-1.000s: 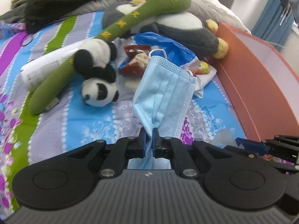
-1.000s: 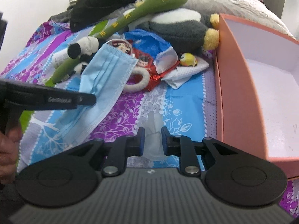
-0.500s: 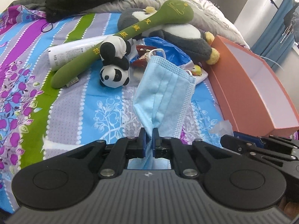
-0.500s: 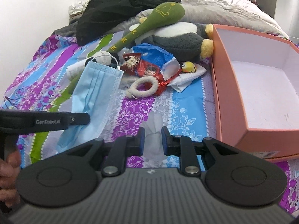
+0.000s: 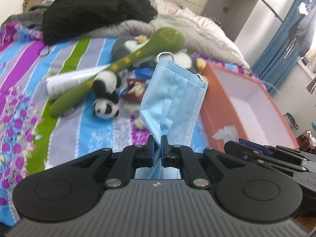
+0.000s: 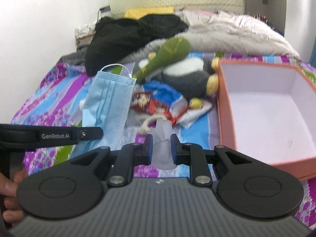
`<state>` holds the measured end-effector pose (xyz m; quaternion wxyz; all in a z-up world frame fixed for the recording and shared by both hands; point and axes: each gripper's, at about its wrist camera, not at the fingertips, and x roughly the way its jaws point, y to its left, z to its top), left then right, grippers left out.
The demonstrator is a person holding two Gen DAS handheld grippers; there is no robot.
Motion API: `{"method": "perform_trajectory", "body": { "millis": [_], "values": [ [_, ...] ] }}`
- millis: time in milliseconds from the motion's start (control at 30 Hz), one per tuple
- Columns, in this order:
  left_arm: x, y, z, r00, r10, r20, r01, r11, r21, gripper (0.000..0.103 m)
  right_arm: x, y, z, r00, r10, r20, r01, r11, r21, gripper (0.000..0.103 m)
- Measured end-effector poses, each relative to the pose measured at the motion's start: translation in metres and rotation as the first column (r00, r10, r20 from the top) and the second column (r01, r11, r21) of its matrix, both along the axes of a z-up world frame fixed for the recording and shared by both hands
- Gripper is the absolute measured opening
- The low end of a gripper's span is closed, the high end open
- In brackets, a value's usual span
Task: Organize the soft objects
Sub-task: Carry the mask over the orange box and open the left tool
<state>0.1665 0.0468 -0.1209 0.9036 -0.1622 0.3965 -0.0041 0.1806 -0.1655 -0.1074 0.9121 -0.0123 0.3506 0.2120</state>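
Your left gripper (image 5: 157,141) was clamped on a pleated blue mask (image 5: 174,96), crumpled at the pinch, fanning upward, white ear loop on top. Your right gripper (image 6: 161,139) pinched a wad of thin white tissue (image 6: 163,136) between its blue pads. Beyond lay the striped floral sheet (image 5: 25,63), a fuzzy panda (image 5: 106,106), a long green plush (image 5: 122,61), and glossy wrappers (image 6: 158,102). The rigid orange box (image 6: 223,118) sat right, white inside.

The right hand-held gripper (image 6: 161,138) pinches a white tissue (image 6: 162,144) beside the orange box (image 6: 222,116).
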Motion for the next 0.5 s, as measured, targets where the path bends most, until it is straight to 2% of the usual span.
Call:
{"method": "perform_trajectory", "body": {
  "millis": [267, 500],
  "values": [
    [0.023, -0.019, 0.051, 0.994, -0.057, 0.095, 0.056, 0.998, 0.006, 0.007, 0.012, -0.013, 0.044, 0.992, -0.033, 0.126, 0.029, 0.999, 0.030, 0.023],
    [0.051, -0.048, 0.100, 0.974, -0.127, 0.186, 0.125, 0.992, 0.023, 0.007, 0.030, -0.035, 0.087, 0.967, -0.082, 0.240, 0.074, 0.996, 0.041, 0.023]
  ]
}}
